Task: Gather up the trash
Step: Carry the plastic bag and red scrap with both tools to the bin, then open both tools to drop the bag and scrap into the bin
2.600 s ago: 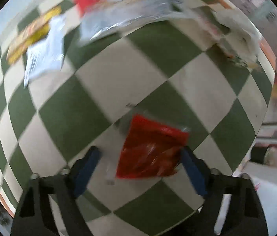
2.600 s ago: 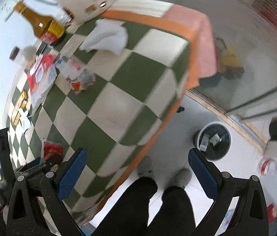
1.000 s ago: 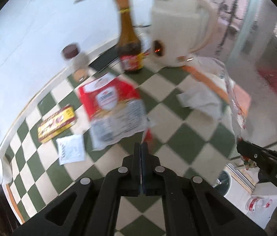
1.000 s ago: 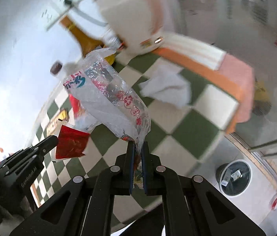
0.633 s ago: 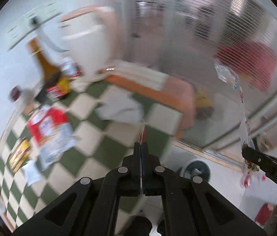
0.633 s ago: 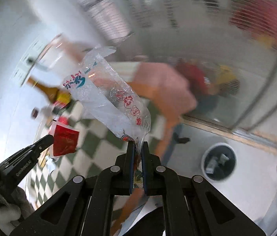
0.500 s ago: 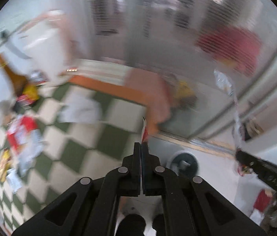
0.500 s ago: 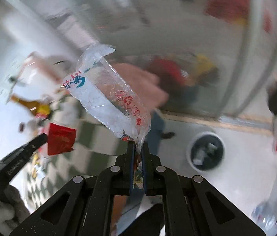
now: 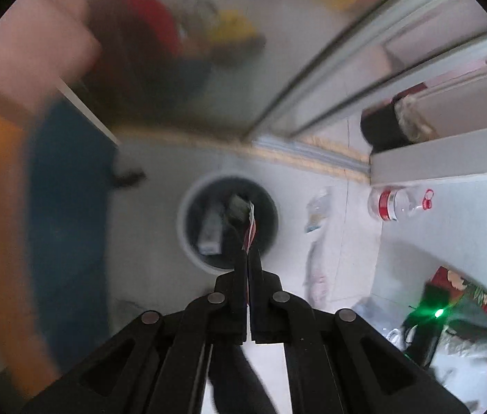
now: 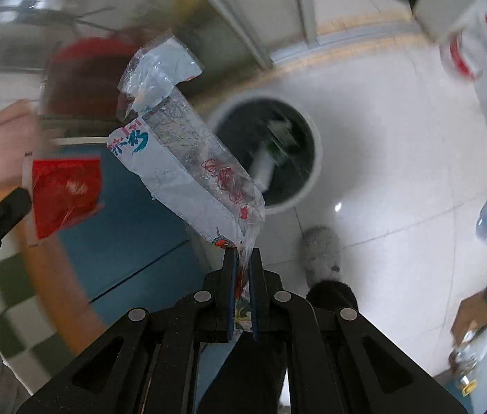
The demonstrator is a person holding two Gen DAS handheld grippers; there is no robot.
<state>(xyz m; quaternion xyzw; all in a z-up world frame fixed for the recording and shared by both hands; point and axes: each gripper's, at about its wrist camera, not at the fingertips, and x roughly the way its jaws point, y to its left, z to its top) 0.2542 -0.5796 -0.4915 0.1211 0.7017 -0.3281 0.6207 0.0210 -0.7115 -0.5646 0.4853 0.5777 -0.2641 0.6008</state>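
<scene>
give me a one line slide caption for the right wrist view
Right gripper pinches a clear printed wrapper above the floor bin; left gripper holds a red wrapper alongside.

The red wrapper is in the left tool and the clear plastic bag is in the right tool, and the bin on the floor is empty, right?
Not quite: the bin is not empty. The right wrist view shows trash already inside it. The rest holds: the left tool pinches the red wrapper, and the right tool pinches the clear plastic bag.

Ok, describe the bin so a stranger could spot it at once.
Start from the pale tiled floor beside the sliding door track. The bin stands on it: round, white-rimmed, dark inside, with a few wrappers already in it. Nothing else on that floor is an open round container.
</scene>
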